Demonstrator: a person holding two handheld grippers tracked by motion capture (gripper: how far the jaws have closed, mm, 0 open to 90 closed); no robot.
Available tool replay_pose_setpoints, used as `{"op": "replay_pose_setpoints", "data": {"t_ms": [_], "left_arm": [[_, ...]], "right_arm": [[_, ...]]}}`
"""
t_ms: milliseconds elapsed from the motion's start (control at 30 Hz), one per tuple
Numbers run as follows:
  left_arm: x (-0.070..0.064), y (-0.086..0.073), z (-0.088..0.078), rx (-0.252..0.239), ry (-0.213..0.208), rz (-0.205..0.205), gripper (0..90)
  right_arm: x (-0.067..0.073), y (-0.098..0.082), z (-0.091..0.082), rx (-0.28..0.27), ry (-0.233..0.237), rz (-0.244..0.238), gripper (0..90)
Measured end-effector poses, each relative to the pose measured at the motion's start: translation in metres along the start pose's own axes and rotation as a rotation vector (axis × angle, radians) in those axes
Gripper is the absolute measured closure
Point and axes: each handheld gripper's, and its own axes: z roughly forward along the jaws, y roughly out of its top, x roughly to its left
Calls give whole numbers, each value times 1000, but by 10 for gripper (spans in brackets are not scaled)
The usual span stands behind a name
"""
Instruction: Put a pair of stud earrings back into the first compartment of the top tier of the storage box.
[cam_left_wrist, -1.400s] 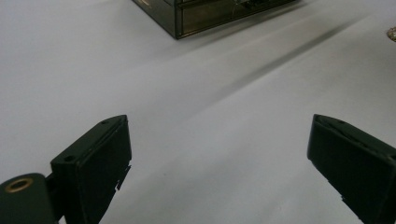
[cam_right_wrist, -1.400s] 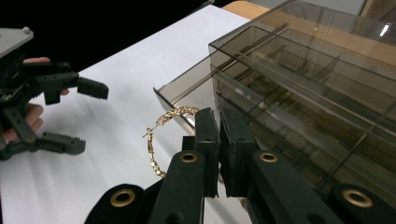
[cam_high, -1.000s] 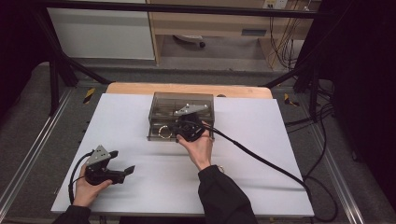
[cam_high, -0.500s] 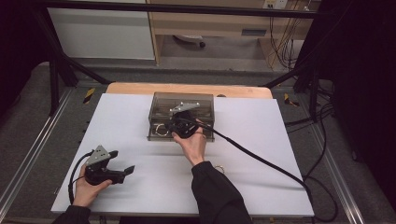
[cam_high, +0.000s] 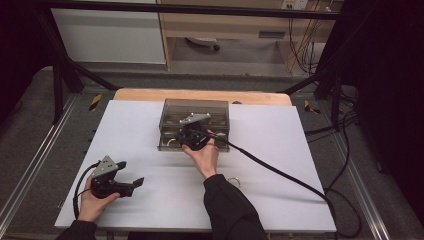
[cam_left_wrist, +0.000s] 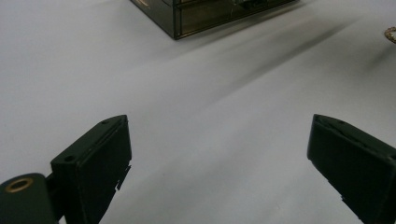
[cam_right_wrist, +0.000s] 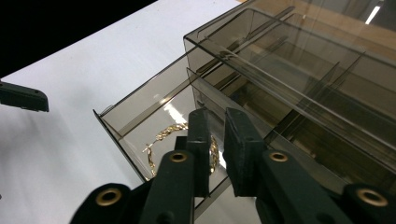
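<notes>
A smoky clear drawer box (cam_high: 196, 107) stands mid-table with its lower left drawer (cam_right_wrist: 122, 122) pulled out. A gold chain (cam_right_wrist: 163, 135) lies inside that drawer. My right gripper (cam_right_wrist: 217, 116) hangs over the drawer next to the chain, and its jaws have just been opening. They stand a narrow gap apart with nothing seen between them. From the high view the right gripper (cam_high: 186, 139) is at the box's front. My left gripper (cam_high: 131, 173) rests at the table's front left, held in a hand. Its jaws (cam_left_wrist: 219, 140) are wide open above bare white tabletop.
A small gold piece (cam_high: 233, 181) lies on the white table (cam_high: 280, 150) beside the right forearm; it is also at the right edge of the left gripper view (cam_left_wrist: 391, 33). The right gripper's cable (cam_high: 280, 172) trails across the table to the right.
The right gripper has shifted slightly left and lower at the open drawer. The left gripper has stayed where it was.
</notes>
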Motion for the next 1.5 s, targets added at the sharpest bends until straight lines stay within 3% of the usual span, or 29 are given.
{"op": "replay_pose_setpoints", "data": {"t_ms": [133, 333, 633, 900, 1233, 1500], "left_arm": [[0, 0, 0, 0, 0, -1, 61], [0, 0, 0, 0, 2, 1, 61], [0, 0, 0, 2, 3, 1, 61], [-1, 0, 0, 3, 3, 1, 62], [-1, 0, 0, 5, 5, 2, 61], [-1, 0, 1, 7, 5, 3, 61]], "right_arm": [[2, 3, -8, -15, 1, -24, 726], [6, 9, -27, -40, -1, -63, 553], [1, 7, -59, -70, -6, -36, 264], [-9, -6, -89, -80, -31, -15, 103], [-24, -31, -124, -63, -60, -8, 37], [-38, -63, -144, -34, -87, 3, 31]]}}
